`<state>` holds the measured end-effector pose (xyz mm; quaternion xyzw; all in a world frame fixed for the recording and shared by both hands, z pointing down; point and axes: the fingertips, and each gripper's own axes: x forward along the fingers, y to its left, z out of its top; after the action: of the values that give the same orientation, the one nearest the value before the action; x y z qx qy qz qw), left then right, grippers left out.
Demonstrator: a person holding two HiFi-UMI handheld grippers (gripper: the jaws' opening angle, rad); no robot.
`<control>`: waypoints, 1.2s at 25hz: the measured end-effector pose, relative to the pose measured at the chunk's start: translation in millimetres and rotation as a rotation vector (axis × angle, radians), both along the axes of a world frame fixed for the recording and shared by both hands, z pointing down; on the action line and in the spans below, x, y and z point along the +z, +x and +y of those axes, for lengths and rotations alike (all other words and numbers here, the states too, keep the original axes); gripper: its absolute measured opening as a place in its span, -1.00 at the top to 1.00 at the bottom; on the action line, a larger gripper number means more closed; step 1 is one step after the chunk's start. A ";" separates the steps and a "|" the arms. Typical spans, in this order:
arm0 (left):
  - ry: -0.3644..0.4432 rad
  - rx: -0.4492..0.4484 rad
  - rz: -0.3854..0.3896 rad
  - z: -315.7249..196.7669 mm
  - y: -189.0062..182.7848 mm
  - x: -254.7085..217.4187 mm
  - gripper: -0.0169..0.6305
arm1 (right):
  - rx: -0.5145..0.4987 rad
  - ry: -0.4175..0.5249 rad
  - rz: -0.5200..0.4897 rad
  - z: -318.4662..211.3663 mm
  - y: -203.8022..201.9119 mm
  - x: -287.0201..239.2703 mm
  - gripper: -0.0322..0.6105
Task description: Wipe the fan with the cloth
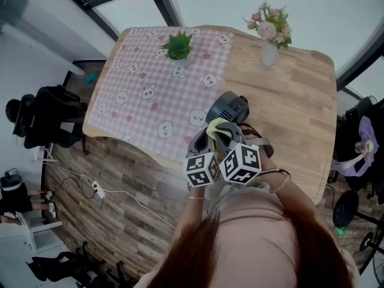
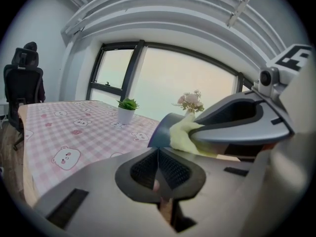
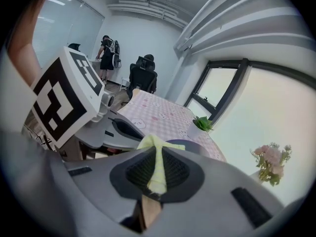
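Note:
A small dark fan (image 1: 229, 107) lies on the wooden table (image 1: 300, 101) near its front edge. My right gripper (image 3: 157, 158) is shut on a pale yellow cloth (image 3: 156, 169), whose free end (image 1: 217, 126) rests against the fan's near side. The fan's dark rim (image 3: 192, 146) shows just past the jaws. My left gripper (image 2: 158, 158) is shut with nothing in it, close beside the right one, just short of the fan (image 2: 160, 131). In the left gripper view the cloth (image 2: 183, 135) bulges from the right gripper's jaws. In the head view both grippers, left (image 1: 201, 141) and right (image 1: 233, 135), sit side by side.
A pink checked cloth with bear prints (image 1: 156, 83) covers the table's left half. On it stands a small potted plant (image 1: 178, 45). A vase of flowers (image 1: 269, 38) stands at the far right. Office chairs (image 1: 51, 116) are left of the table.

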<state>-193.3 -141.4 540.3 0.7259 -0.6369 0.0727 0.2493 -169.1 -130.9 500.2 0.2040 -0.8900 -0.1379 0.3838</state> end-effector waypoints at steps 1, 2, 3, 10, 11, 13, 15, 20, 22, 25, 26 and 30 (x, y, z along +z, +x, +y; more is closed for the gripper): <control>0.008 -0.007 0.001 -1.0 -0.7 -1.2 0.91 | -0.004 -0.003 -0.003 -0.6 -0.5 0.0 0.80; 0.016 -0.012 0.000 -1.8 -1.1 -2.2 0.91 | -0.007 -0.007 -0.008 -1.3 -1.0 0.1 0.80; 0.019 -0.015 -0.002 -2.3 -0.7 -2.6 0.91 | -0.008 -0.011 -0.014 -2.0 -1.3 0.2 0.80; 0.022 -0.006 -0.008 -4.5 5.6 -5.7 0.91 | 0.005 -0.031 -0.056 -3.6 -2.0 -1.9 0.80; 0.020 -0.006 -0.004 -4.9 5.8 -5.7 0.91 | 0.007 -0.029 -0.062 -4.2 -1.7 -2.4 0.80; 0.014 0.000 0.000 -5.0 6.3 -5.2 0.91 | 0.017 -0.029 -0.080 -5.0 -0.8 -3.2 0.80; 0.009 0.013 -0.006 -4.9 8.1 -4.5 0.91 | 0.026 -0.027 -0.089 -5.7 0.8 -3.2 0.80; -0.001 0.046 -0.021 -5.1 15.3 -4.6 0.91 | 0.051 -0.022 -0.096 -10.0 6.0 -5.1 0.80; 0.000 0.054 -0.024 -5.9 17.5 -5.6 0.91 | 0.062 -0.022 -0.103 -12.1 7.7 -6.8 0.80; -0.003 0.061 -0.033 -7.4 18.7 -5.5 0.91 | 0.073 -0.015 -0.114 -15.1 9.6 -9.6 0.80; -0.005 0.063 -0.036 -7.8 18.9 -5.1 0.91 | 0.076 -0.013 -0.119 -16.3 10.3 -10.8 0.80; -0.010 0.066 -0.040 -9.1 18.9 -4.5 0.91 | 0.101 -0.005 -0.143 -22.9 13.8 -17.6 0.80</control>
<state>-174.3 -150.5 535.8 0.7437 -0.6170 0.0989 0.2376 -155.3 -153.8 482.6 0.2570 -0.9040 -0.1011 0.3265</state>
